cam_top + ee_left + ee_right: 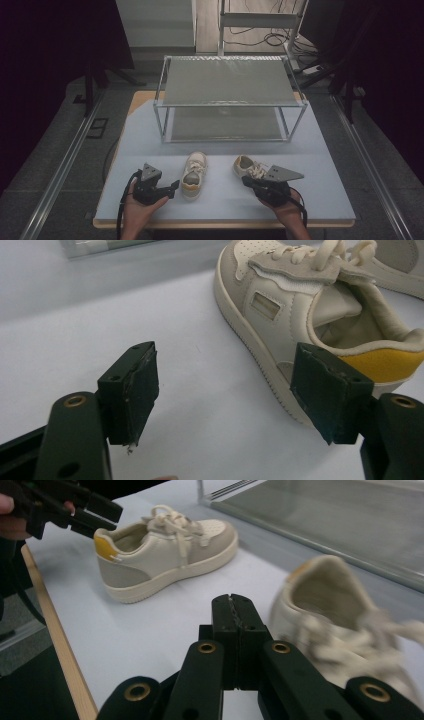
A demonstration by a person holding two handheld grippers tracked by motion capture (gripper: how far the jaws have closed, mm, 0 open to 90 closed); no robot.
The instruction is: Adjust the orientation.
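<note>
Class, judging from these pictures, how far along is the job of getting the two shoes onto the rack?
Nothing looks done: both shelves of the rack are bare. In hand: the open left claw sits by the heel of the left shoe; the shut right claw is beside the right shoe, holding nothing. Left: probably shelving both shoes.

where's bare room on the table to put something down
Free: the shelf rack's top deck and lower deck; the table strip left of the rack; the front right corner past the right gripper. Crowded: the front middle, where the left shoe and right shoe lie between the grippers, the open left gripper right beside the left shoe's heel.
</note>
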